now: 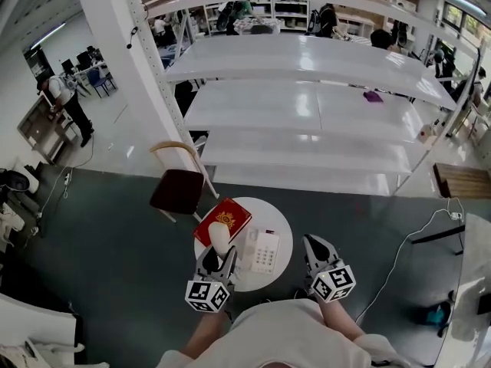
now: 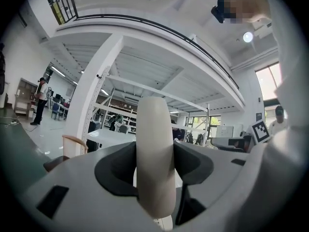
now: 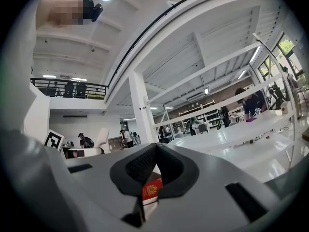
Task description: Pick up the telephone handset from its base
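The cream telephone handset [image 1: 219, 240] stands upright between the jaws of my left gripper [image 1: 219, 253], which is shut on it. In the left gripper view the handset [image 2: 155, 153] fills the gap between the dark pads, clear of its base. The white telephone base [image 1: 265, 251] with its keypad lies on the small round white table [image 1: 280, 213], just right of the handset. My right gripper [image 1: 316, 244] hovers at the table's right edge with its jaws together and nothing in them. Through its pads I see a sliver of the red book [image 3: 151, 188].
A red book [image 1: 224, 219] lies on the table behind the handset. A wooden chair with a dark seat [image 1: 178, 188] stands beyond the table at left. A tall white shelving unit [image 1: 307, 113] fills the back. A white cable [image 1: 399, 259] runs across the dark floor at right.
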A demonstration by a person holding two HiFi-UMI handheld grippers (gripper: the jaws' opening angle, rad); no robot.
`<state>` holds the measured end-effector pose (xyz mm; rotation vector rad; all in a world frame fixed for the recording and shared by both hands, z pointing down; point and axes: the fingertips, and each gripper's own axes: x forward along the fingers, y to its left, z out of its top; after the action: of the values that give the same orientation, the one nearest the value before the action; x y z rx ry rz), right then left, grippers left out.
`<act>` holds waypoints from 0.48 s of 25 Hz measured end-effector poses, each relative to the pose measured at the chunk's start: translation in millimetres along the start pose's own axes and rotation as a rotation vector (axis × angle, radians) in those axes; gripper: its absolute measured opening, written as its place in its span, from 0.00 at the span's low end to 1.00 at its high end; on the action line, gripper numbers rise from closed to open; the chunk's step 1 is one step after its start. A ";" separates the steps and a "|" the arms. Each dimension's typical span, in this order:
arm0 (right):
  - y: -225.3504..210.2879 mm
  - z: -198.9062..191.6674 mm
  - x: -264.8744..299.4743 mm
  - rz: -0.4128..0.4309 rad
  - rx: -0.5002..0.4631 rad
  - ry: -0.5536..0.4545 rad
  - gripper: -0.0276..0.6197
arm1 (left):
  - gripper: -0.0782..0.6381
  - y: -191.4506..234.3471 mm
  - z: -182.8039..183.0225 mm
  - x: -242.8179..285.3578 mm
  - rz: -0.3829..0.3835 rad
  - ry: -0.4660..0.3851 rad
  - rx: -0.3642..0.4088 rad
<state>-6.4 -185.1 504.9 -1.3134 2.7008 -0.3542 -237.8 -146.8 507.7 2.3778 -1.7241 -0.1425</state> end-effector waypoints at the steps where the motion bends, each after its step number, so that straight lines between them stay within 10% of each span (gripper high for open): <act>1: -0.2 1.3 -0.8 -0.002 -0.003 -0.002 0.05 | 0.42 -1.4 2.7 -0.6 -0.003 -0.006 0.002; 12: 1.1 3.6 -5.0 -0.024 -0.027 -0.014 0.05 | 0.42 -11.6 11.5 -1.1 -0.024 -0.025 0.014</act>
<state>-3.4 -181.1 501.1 -1.3517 2.6901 -0.3108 -229.6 -143.6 493.9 2.4173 -1.7135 -0.1656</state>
